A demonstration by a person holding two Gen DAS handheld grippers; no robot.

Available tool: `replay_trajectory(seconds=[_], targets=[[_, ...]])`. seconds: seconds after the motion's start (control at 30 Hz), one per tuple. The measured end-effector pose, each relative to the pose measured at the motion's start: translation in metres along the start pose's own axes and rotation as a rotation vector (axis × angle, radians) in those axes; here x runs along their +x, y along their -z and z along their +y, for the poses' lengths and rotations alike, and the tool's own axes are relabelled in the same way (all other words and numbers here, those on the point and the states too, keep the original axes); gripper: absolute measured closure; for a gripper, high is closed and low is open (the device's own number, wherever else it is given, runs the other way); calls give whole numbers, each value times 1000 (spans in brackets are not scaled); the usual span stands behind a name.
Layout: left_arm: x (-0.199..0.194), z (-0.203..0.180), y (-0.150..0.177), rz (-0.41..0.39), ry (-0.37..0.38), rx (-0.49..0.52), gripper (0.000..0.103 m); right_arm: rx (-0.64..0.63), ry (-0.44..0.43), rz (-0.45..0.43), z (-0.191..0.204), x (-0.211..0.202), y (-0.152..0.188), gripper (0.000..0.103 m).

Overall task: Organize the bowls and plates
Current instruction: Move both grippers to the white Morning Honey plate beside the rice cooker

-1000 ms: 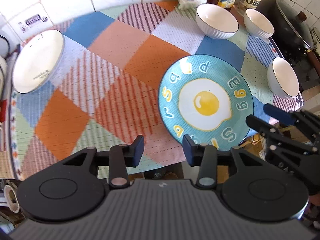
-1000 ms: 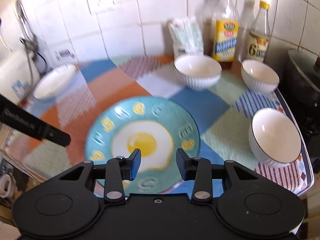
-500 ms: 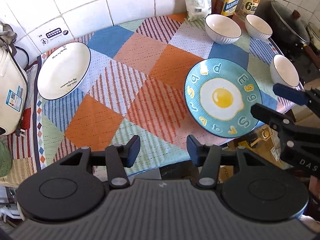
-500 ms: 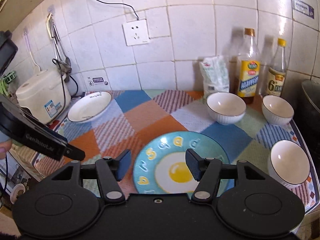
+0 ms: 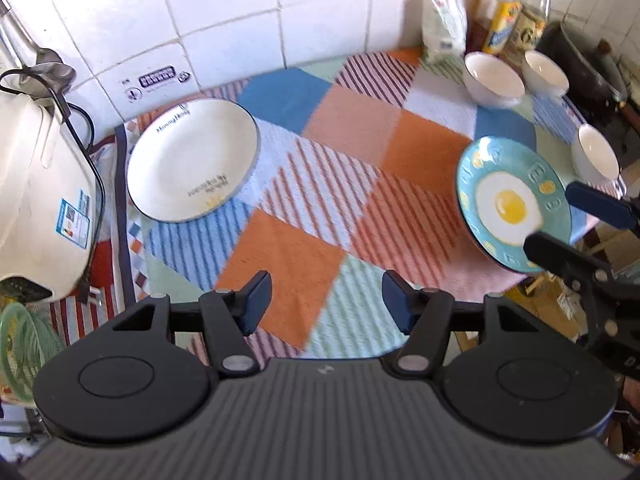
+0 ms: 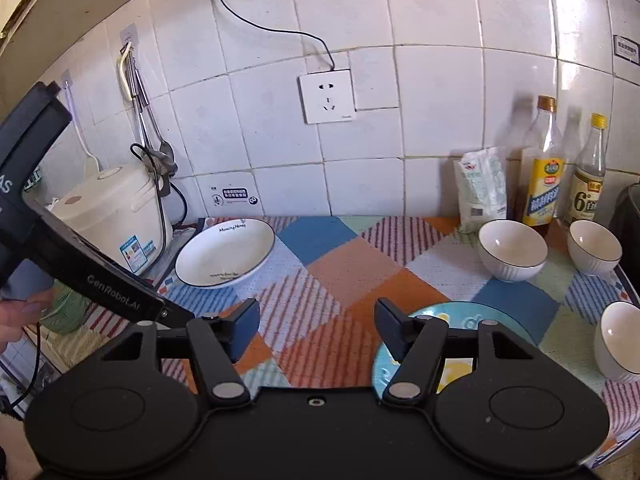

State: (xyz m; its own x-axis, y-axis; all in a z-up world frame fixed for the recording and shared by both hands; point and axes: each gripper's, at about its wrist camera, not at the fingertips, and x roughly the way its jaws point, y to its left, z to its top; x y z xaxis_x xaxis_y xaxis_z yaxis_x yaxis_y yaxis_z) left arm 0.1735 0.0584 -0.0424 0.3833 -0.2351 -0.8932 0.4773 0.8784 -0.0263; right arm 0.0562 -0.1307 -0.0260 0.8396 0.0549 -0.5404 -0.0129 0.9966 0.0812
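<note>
Teal egg plate (image 5: 514, 206): flat on tabletop (image 5: 304, 208), near front right edge.
White plate (image 5: 192, 166): far left, well apart from egg plate.
White bowls (image 6: 512, 250): three, unstacked, right side.
Left hand-held gripper (image 5: 326, 300): jaws just opening, nothing between.
Right hand-held gripper (image 6: 316, 330): jaws just opening, empty.
Progress: nothing stacked yet; plates and bowls left to gather.

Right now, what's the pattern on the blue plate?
A fried egg in the middle, yellow and white letters round the teal rim of the blue plate. Left wrist view shows it best.
</note>
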Motion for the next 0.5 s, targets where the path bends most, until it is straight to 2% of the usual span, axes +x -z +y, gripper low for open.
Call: replay_trajectory(seconds=[0.2,0.27,0.3,0.33,0.4,0.5], targets=[[17,62,-10,-3,-13,-25,42,-66,23,-29,44,32,-11,29],[23,85,-15,-10,-21,-52,37,-83,26,-49,57,46,-15,27],[26,96,-17,-19,-28,-65,35,-90,28,-65,63,54,-16,23],[30,106,-19,-29,-37,-77,34,-102,29,-85,70,62,-16,13],[38,124,-23,-37,-59,-107,34,-125,29,-144,81,77,-15,5],[53,149,-25,-72,-80,-158,34,-114,35,-165,92,108,-14,5]])
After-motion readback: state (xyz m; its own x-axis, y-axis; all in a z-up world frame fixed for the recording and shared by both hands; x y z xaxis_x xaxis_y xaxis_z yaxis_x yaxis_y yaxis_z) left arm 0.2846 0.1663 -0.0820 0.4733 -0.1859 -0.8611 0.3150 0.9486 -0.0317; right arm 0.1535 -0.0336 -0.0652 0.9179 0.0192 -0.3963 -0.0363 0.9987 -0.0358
